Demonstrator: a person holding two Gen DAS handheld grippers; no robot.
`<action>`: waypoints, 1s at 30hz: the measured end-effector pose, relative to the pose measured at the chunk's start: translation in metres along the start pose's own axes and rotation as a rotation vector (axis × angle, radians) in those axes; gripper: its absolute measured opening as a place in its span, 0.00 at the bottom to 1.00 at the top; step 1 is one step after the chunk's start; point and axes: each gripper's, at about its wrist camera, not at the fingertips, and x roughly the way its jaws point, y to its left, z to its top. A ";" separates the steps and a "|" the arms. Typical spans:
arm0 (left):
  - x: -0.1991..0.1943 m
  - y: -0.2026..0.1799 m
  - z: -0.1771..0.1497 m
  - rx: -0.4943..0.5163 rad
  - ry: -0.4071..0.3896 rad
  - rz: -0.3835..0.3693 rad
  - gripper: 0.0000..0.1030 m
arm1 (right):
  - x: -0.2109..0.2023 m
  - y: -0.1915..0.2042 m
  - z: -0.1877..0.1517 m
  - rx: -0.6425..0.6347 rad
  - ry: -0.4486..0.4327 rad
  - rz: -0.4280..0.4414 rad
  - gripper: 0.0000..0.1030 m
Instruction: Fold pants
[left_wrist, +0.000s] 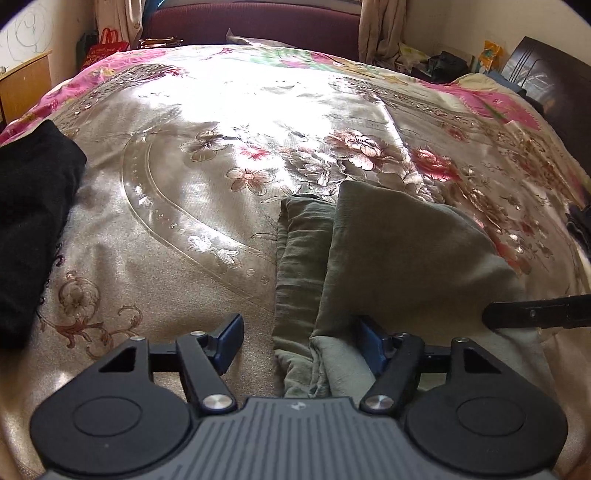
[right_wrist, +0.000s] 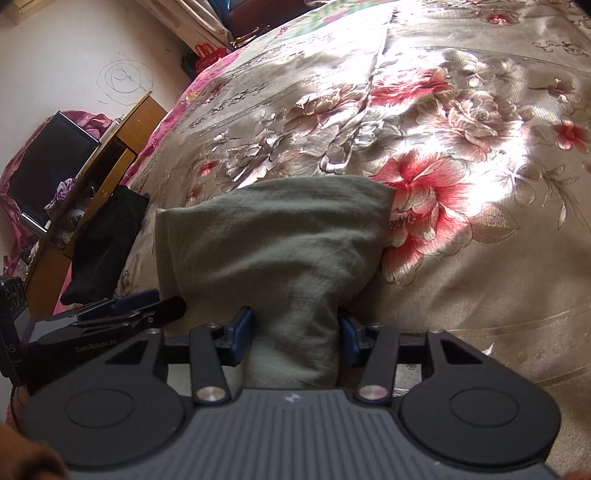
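Evidently a fold has just been laid: the pants (left_wrist: 399, 251) lie folded on the bedspread (left_wrist: 166, 240) at lower centre-right. The left gripper (left_wrist: 301, 338) is spread, cloth unpinched; the right gripper (right_wrist: 295, 334) straddles the bundle (right_wrist: 273, 251), whether it is pressed cannot be told. Next, release and smoothing seem called for.

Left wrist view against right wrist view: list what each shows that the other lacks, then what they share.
Only the left wrist view: the maroon headboard, the dark wooden board at far right, and the pants' second, narrower fold.

Only the right wrist view: the scribble on the wall and the black box beside the wooden cabinet.

Both: the olive pants, the floral bedspread, the black garment, and the opposite tool's tip.
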 end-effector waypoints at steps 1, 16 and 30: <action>-0.002 -0.004 -0.001 0.001 0.003 -0.034 0.56 | -0.001 0.000 -0.001 0.001 -0.001 0.006 0.43; 0.010 -0.087 0.027 0.165 -0.066 -0.123 0.36 | -0.070 -0.041 0.020 0.058 -0.146 -0.062 0.11; 0.008 -0.075 0.013 0.203 -0.020 0.032 0.47 | -0.072 -0.045 0.004 0.070 -0.176 -0.129 0.36</action>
